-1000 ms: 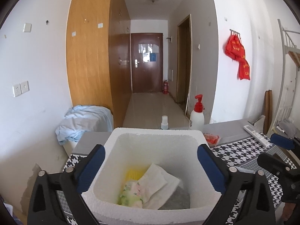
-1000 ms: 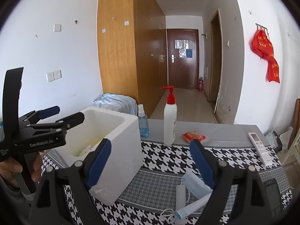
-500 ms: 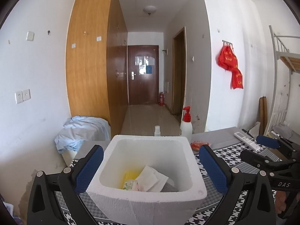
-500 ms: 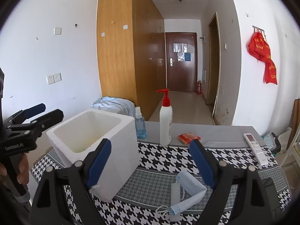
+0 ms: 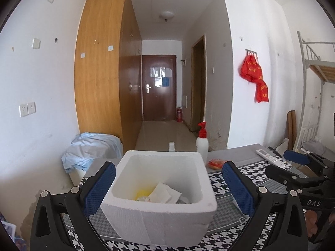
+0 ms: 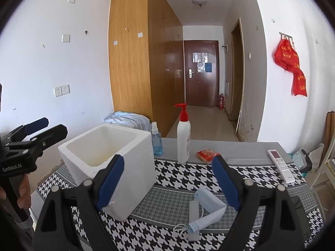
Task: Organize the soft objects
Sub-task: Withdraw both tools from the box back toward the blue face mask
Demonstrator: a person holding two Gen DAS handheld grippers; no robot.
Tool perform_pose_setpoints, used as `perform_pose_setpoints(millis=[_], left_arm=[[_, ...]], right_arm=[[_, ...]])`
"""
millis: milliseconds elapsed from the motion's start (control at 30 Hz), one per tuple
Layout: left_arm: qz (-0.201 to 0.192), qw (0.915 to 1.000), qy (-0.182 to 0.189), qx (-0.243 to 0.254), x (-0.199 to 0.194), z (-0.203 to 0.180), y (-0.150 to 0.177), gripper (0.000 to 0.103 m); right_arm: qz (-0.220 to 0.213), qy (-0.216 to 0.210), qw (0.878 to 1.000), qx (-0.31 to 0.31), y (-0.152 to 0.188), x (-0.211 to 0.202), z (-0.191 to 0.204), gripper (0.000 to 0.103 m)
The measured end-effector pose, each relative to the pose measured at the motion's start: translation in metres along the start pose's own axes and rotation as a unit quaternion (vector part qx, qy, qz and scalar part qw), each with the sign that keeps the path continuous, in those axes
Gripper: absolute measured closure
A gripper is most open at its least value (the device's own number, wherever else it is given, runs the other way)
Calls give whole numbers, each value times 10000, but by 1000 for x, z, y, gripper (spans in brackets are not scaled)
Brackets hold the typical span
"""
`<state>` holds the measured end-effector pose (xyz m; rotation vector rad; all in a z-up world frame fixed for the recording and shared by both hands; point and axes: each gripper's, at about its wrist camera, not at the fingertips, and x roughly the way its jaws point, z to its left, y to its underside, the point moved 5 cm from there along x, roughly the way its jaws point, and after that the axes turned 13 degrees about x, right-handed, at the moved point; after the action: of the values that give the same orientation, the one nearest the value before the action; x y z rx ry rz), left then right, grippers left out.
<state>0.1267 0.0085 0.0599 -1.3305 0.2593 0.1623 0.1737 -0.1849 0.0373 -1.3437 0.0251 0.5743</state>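
A white foam box stands on the table with its black-and-white houndstooth cloth. Down inside the box lie a folded white cloth and something yellow beside it. The left gripper hangs in front of the box with its jaws wide apart, one blue pad on each side of the box and neither touching it; nothing is held. The right gripper is also spread wide and empty, pointing over the table to the right of the box. Below and between its pads a light blue face mask lies on the cloth, draped partly over a small white bar. Farther back stand a white pump bottle with a red top, a small blue spray bottle just beside the box, a red packet and a white remote near the right edge.
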Motion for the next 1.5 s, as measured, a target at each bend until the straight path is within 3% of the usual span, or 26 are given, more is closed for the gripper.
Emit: perform_pose_setpoints(millis=[367,767,1200,1500], left_arm=[[-257,9997,41,44,-14,-26,1,1],[-275,9995,81,150,-19,-42,11,1],[-323,9988,313,167,-16,-58,23,1],[-249,9970,692,239,-6,-82,34,1]], right_arm=[[-135,69,9998,121,4,-17,-16,14],[-140,183,9997,119,14,-20,-30,14],[-176,238,9992,261,24,-25,-50,14],[-121,422,9986,303,33,-26,-61,14]])
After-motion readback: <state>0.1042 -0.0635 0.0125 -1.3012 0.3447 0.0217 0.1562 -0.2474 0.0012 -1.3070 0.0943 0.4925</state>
